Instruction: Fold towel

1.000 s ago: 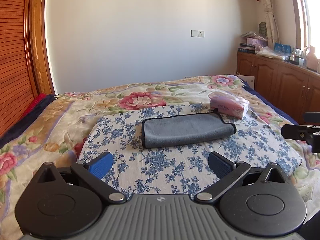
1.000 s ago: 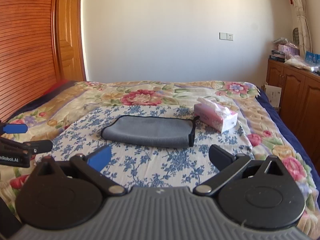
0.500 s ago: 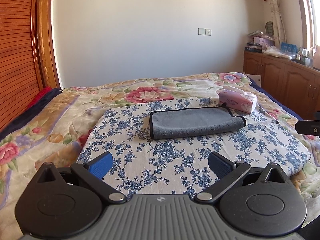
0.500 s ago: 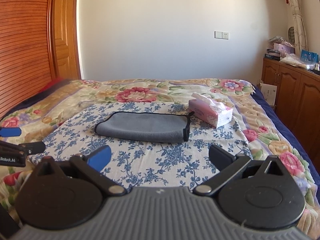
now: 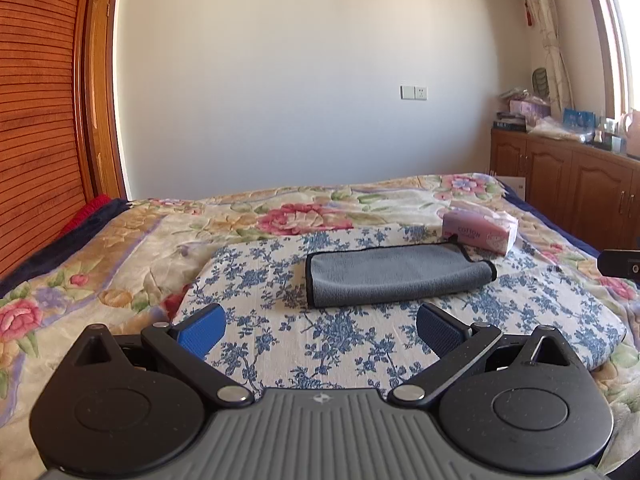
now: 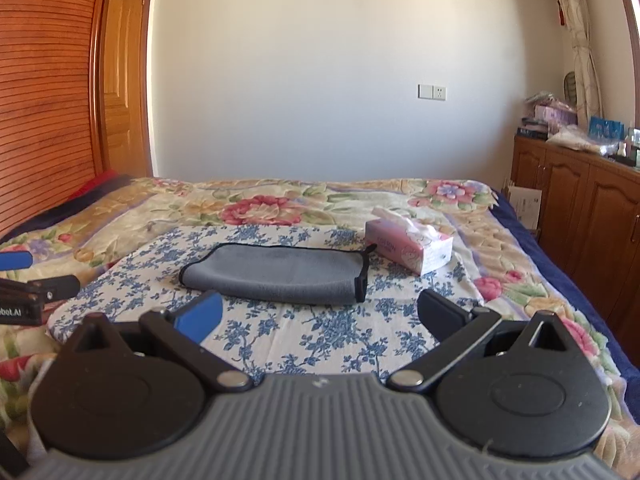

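Note:
A grey towel (image 5: pixel 396 276) with black trim lies folded in a long flat rectangle on a blue-flowered cloth on the bed; it also shows in the right wrist view (image 6: pixel 276 274). My left gripper (image 5: pixel 320 330) is open and empty, hovering above the cloth in front of the towel. My right gripper (image 6: pixel 318 316) is open and empty, also short of the towel. The left gripper shows at the left edge of the right wrist view (image 6: pixel 28 280), and part of the right gripper shows at the right edge of the left wrist view (image 5: pixel 620 266).
A pink tissue box (image 5: pixel 480 232) sits just right of the towel, also seen in the right wrist view (image 6: pixel 412 246). The blue-flowered cloth (image 5: pixel 340 340) lies on a floral bedspread (image 5: pixel 120 240). Wooden cabinets (image 6: pixel 580 204) stand right, a wooden door (image 6: pixel 124 80) left.
Both grippers have drawn back and risen a little, so the towel looks farther away and lower in both views. The towel has not moved. Both stay open.

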A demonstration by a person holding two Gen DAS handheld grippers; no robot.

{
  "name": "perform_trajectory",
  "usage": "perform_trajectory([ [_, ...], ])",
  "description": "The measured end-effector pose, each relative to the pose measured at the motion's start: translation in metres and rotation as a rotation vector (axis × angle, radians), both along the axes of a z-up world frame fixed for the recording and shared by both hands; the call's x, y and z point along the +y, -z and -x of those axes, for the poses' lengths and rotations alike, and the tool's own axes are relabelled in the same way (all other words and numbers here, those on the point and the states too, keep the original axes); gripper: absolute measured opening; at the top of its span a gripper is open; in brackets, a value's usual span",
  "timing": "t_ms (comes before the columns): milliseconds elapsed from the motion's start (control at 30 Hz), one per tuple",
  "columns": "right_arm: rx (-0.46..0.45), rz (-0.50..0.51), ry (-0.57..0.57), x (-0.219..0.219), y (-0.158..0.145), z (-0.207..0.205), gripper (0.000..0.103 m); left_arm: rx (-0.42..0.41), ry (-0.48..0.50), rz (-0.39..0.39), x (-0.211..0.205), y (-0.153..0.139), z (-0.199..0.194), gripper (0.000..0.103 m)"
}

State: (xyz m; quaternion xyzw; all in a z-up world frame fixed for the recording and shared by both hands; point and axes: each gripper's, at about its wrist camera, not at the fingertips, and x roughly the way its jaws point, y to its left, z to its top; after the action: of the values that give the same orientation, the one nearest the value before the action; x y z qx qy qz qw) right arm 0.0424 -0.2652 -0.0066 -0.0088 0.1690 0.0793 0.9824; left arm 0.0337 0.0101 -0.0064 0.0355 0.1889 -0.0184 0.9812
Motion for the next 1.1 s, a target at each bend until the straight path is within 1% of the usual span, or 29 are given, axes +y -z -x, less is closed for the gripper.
perform_trajectory([
  [167, -0.018, 0.004, 0.012, 0.0002, -0.0005, 0.0013, 0.103, -0.036, -0.008, -0.015, -0.0011, -0.0023, 0.003, 0.103],
  [533, -0.051, 0.013, 0.03, 0.0001, -0.0017, 0.0036, 0.103, -0.08, 0.007, -0.018, -0.002, -0.0054, 0.0095, 0.103],
  [1100, -0.052, 0.006, 0.037, -0.0015, -0.0016, 0.0032, 0.103, -0.075, 0.006, -0.023, -0.0028, -0.0044, 0.0094, 0.103],
])
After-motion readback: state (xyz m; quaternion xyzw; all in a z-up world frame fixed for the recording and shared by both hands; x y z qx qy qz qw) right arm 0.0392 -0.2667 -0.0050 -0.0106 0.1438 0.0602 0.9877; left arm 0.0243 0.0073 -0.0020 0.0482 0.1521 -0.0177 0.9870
